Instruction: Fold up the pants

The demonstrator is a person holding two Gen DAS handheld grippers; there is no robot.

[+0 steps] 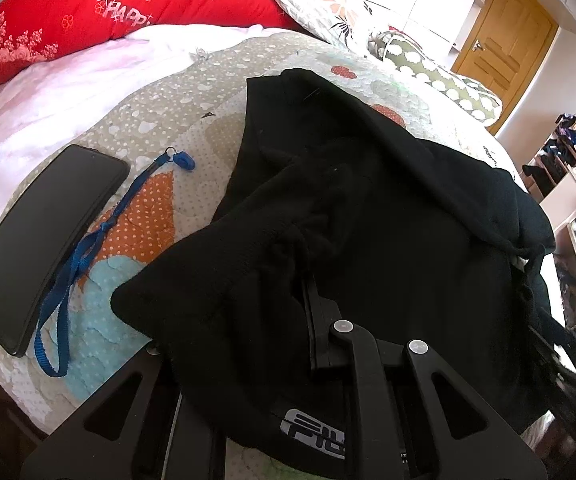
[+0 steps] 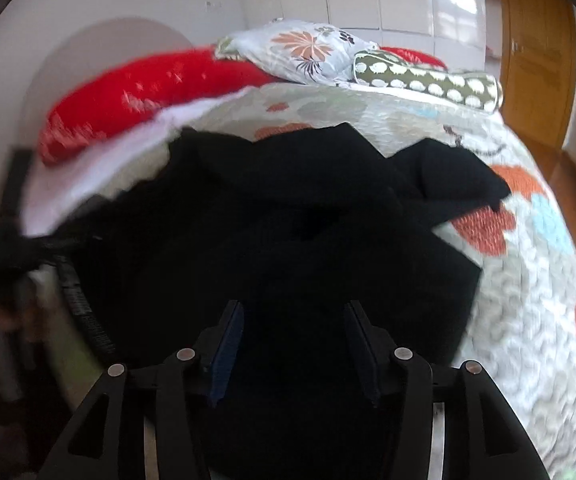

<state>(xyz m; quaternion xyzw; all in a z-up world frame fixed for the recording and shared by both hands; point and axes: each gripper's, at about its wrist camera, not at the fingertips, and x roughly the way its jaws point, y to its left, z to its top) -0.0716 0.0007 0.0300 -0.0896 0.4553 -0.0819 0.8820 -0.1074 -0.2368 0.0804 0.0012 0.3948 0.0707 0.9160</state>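
Observation:
Black pants [image 1: 367, 208] lie bunched on a patterned quilt [image 1: 176, 112]. In the left wrist view the cloth is draped over my left gripper [image 1: 288, 320]; one finger [image 1: 315, 328] shows and the other is hidden under the fabric, so the gripper looks shut on the pants. In the right wrist view the pants [image 2: 288, 220] fill the middle. My right gripper [image 2: 293, 340] is open just over the cloth, with its fingers [image 2: 228, 336] apart and nothing between them.
A black phone [image 1: 44, 236] and a blue lanyard [image 1: 88, 248] lie on the quilt left of the pants. A red pillow [image 1: 100, 12], a floral pillow [image 2: 303, 48] and a green bolster [image 2: 427, 80] sit at the head. A wooden door [image 1: 503, 36] and shelves [image 1: 575, 208] stand right.

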